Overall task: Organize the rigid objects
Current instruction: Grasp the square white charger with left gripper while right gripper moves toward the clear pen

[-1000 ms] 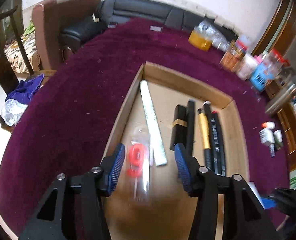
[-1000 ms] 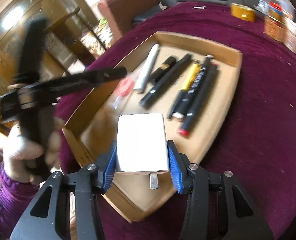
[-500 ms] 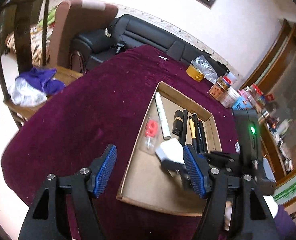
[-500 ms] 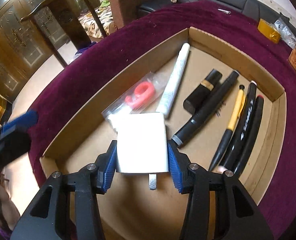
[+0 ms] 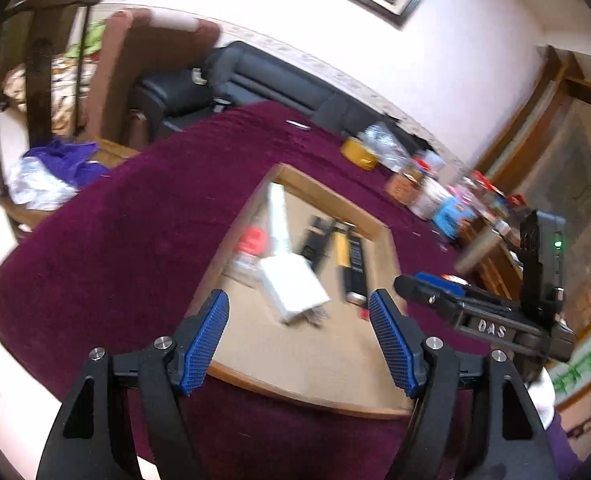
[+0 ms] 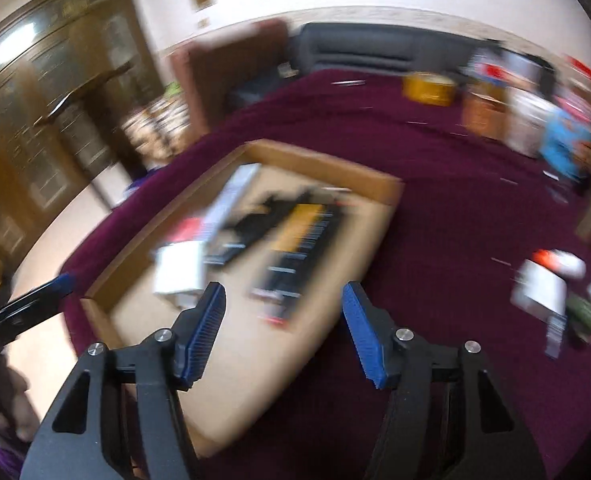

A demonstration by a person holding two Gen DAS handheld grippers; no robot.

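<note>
Right wrist view: white rectangular plastic charger (image 6: 179,270) lies in the shallow cardboard tray (image 6: 327,168); right gripper (image 6: 283,330) opening, empty; loose items (image 6: 551,292) wait at three o'clock.

Motion-blurred beyond telling apart: pens (image 6: 295,236) in the cardboard tray (image 6: 327,168), jars (image 6: 535,120) along the table's (image 6: 455,220) far edge.

Bright daylight, heavy motion blur, fisheye bending, dark vignetted corners

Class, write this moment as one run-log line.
left gripper: opening, empty | right gripper: opening, empty | white charger: lying in cardboard tray
</note>
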